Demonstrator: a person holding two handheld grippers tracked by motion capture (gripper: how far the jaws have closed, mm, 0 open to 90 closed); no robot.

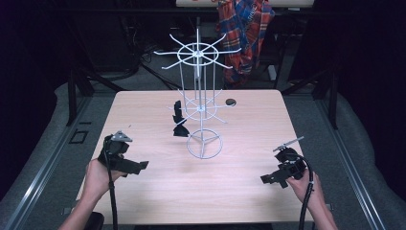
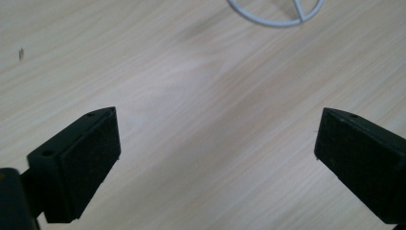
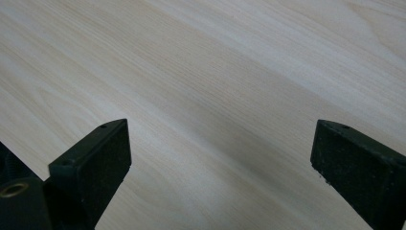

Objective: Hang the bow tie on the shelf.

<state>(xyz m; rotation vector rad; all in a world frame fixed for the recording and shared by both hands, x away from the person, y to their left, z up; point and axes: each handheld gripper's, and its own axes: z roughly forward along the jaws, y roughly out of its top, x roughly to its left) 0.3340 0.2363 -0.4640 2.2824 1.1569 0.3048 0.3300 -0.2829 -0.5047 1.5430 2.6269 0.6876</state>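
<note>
Both grippers' fingers gape wide over bare bench [image 1: 239, 191], gripping nothing. Ahead of the left gripper [image 1: 136, 166], the black clip [image 1: 179, 120] hangs on the white wire rack [image 1: 201, 105]. Reaching carelessly could bump the light rack, tipping it or shaking the clip off; the right gripper [image 1: 268, 178] waits well apart.

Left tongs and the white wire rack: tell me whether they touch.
Apart. The high view shows bare table between the left tongs and the white wire rack.

Left gripper [image 1: 141, 166], right gripper [image 1: 266, 179]: agape
</note>
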